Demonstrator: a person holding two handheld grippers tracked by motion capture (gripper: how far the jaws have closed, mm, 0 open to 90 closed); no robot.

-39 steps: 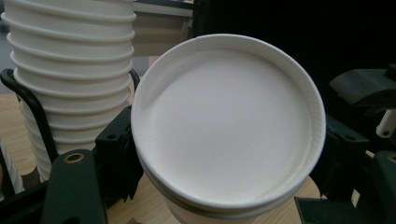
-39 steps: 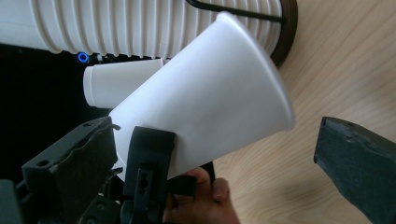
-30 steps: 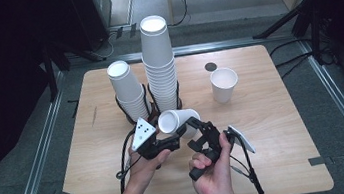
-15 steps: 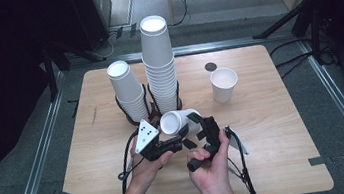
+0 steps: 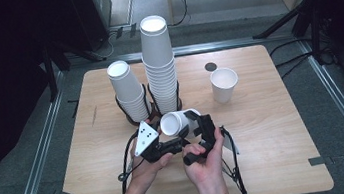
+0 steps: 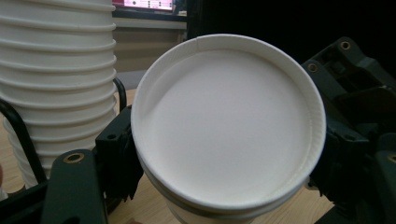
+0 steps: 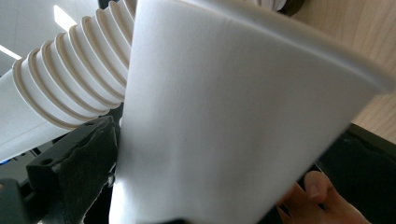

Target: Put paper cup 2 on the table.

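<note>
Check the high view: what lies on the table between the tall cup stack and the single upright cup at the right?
Nothing: between the tall cup stack and the single upright cup is bare wood. A small dark disc lies behind that gap.

Right behind your grippers stand two obstacles: tall cup stack (image 5: 159, 63) and shorter leaning stack (image 5: 129, 90), close together. Single cup (image 5: 224, 84) blocks far right, well apart from them. You have free room along table (image 5: 277, 143) at right, left edge and near edge.
</note>
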